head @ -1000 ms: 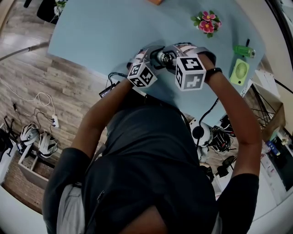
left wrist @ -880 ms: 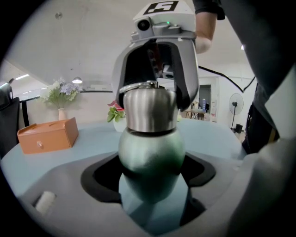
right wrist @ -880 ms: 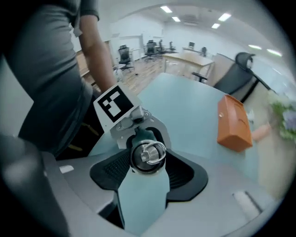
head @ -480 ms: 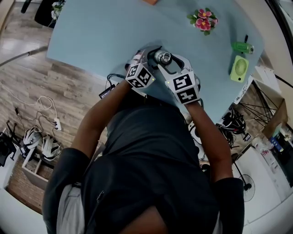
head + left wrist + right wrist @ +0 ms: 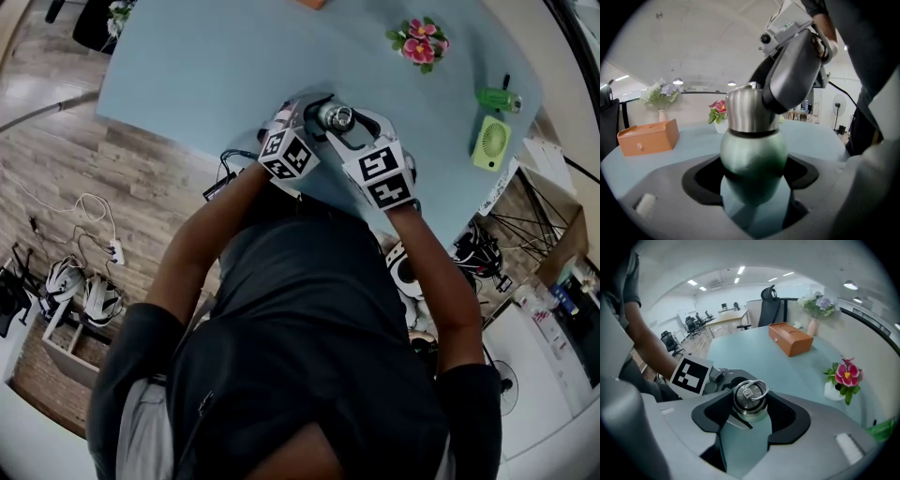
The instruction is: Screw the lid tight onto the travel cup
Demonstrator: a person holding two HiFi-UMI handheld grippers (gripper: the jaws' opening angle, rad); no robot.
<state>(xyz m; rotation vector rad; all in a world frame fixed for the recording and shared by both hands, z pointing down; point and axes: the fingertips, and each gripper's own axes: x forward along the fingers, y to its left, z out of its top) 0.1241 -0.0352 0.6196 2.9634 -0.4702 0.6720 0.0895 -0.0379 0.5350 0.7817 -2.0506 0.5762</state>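
The left gripper (image 5: pixel 754 190) clamps the green travel cup (image 5: pixel 753 157) steady while the right gripper (image 5: pixel 746 425) grasps its steel lid (image 5: pixel 749 401) for twisting.

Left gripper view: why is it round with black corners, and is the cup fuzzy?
Left gripper view: a wide-angle lens bends everything, darkening the corners; the cup looks slightly soft. Right gripper view: same bending, lid sharper. Head view: table edges curve.

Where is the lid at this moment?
In the right gripper view the lid sits on the travel cup, clamped in the right gripper, while the left gripper holds the cup's body by the table edge.
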